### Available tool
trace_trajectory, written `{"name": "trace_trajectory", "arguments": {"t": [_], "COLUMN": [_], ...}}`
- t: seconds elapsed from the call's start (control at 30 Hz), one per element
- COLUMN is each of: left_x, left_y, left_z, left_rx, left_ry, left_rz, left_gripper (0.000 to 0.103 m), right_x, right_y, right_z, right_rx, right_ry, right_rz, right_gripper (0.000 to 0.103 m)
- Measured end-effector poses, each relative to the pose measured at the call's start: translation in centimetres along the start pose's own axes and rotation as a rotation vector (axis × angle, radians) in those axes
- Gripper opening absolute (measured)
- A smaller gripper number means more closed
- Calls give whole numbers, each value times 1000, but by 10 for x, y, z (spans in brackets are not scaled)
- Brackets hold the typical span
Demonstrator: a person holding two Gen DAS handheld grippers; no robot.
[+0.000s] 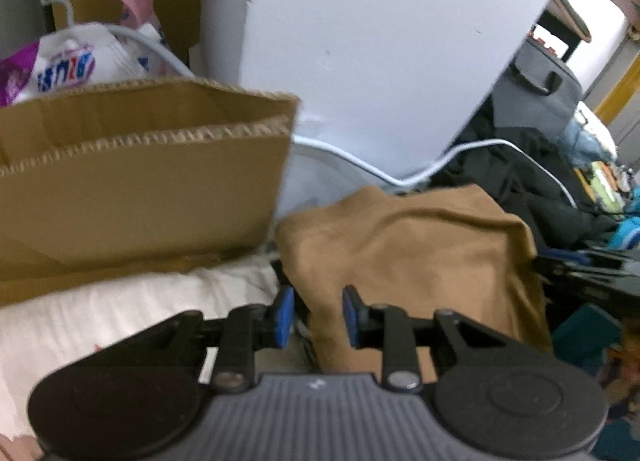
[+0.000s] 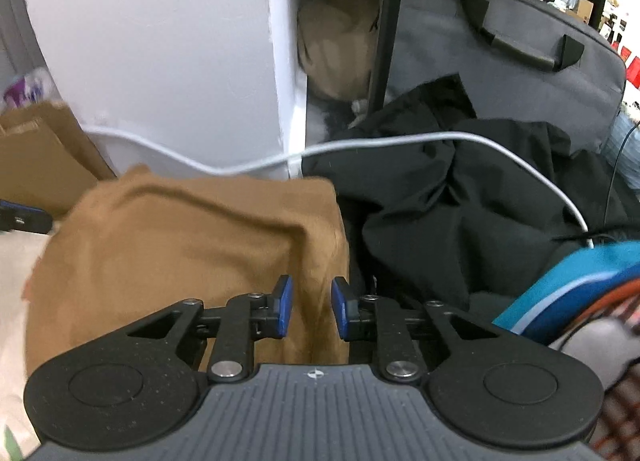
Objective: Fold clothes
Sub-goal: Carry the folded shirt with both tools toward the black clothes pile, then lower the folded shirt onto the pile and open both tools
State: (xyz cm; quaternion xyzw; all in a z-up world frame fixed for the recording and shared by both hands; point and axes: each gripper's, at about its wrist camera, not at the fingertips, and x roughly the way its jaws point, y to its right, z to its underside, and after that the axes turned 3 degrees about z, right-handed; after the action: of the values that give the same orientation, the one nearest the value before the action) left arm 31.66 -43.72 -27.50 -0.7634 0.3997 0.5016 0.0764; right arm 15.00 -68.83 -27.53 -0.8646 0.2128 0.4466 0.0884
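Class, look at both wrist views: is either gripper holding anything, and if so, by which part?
Nothing is held. The left gripper and right gripper are both open, with the brown garment lying loose beyond their fingertips.

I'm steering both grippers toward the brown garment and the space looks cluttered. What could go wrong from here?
1. The white cable runs just behind the brown garment and over the black jacket; lifting the garment may snag it.
2. The right gripper, open at the garment's right edge, could pinch jacket fabric too.
3. The cardboard box sits close beside the left gripper, also open; a wide fold might knock it.
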Motion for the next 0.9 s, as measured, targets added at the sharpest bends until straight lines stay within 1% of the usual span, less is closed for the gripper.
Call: {"name": "trace_trajectory", "arguments": {"t": [0.1,0.13,0.17,0.23,0.33,0.47,0.5,0.6,0.83,0.9], "left_x": [0,5,9,13,14,13,11,4,-9,-11], "left_y": [6,9,12,15,14,12,12,11,10,11], "left_z": [8,10,12,15,17,17,17,19,28,32], "left_rx": [8,12,16,21,26,31,34,43,10,6], "left_ry": [-18,-23,-28,-34,-36,-36,-34,-23,-26,-30], "left_rz": [14,12,10,6,2,-1,-4,-10,24,26], "left_gripper": [28,28,28,28,28,30,28,28,29,35], "right_x": [17,24,29,42,57,72,74,54,8,-3], "right_y": [4,5,6,10,9,6,4,-1,-12,-14], "right_z": [2,1,0,-5,-13,-27,-32,-33,-36,-31], "right_rx": [36,44,51,66,48,-1,-22,-43,-93,-104], "right_ry": [-15,-20,-26,-41,-54,-63,-70,-41,26,35], "right_rz": [1,7,4,-1,8,28,32,28,19,6], "right_gripper": [28,22,13,12,11,11,11,12,13,13]}}
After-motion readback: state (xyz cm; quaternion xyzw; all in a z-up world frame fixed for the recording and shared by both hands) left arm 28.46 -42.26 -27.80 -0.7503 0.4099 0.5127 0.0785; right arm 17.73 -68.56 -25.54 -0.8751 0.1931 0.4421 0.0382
